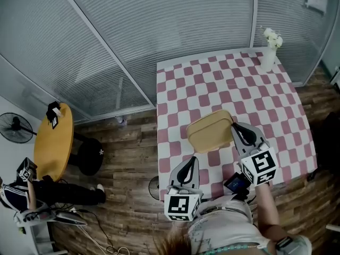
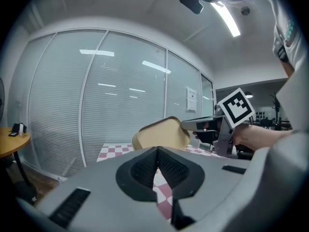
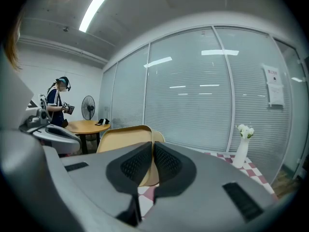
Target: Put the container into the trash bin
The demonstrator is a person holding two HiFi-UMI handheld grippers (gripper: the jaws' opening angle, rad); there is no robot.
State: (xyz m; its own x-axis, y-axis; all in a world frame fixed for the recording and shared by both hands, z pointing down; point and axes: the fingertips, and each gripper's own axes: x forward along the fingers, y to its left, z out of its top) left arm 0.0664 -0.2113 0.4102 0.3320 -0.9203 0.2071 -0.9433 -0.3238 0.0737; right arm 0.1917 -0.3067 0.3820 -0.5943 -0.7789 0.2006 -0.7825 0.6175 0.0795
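Note:
A tan, shallow container (image 1: pixel 210 130) hangs tilted above the red-and-white checked table (image 1: pixel 255 89). My right gripper (image 1: pixel 234 125) is shut on its right rim. In the right gripper view the container's wall (image 3: pixel 125 137) stands pinched between the jaws of the right gripper (image 3: pixel 152 146). My left gripper (image 1: pixel 190 161) is shut and holds nothing, near the table's front edge and just below the container's left corner. In the left gripper view the left gripper (image 2: pixel 157 151) points at the container (image 2: pixel 161 133), and the right gripper's marker cube (image 2: pixel 236 106) is beyond it. I cannot make out a trash bin for certain.
A white vase of flowers (image 1: pixel 269 49) stands at the table's far right corner. Left of the table are wooden floor, a black stool (image 1: pixel 90 155), a round wooden table (image 1: pixel 53 142), a fan (image 1: pixel 16 127) and a person (image 1: pixel 32 190). A round rim (image 1: pixel 154 187) shows on the floor by the table's front left corner.

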